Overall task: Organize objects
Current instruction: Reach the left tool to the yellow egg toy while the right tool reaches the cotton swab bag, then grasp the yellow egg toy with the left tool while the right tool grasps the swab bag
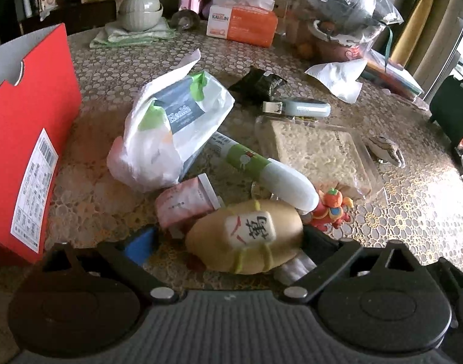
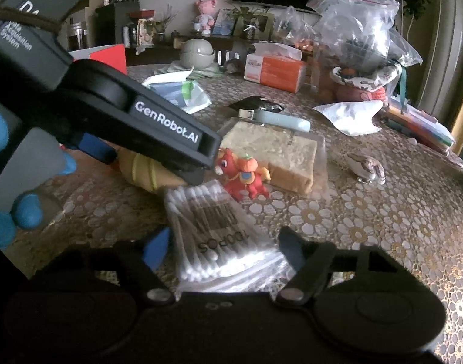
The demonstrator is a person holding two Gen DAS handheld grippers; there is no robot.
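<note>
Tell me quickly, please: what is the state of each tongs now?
Left tongs: open, around the plush toy, not pressing it.
Right tongs: around the swab bag; whether they grip it cannot be told.

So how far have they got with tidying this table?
Barely begun, it seems. Nothing looks sorted: the red box shows nothing inside from here. In hand: the left tool straddles the tan plush toy, the right tool straddles the cotton swab pack; neither is lifted. Left: the white bag, spray bottle, red figurine and sponge.
</note>
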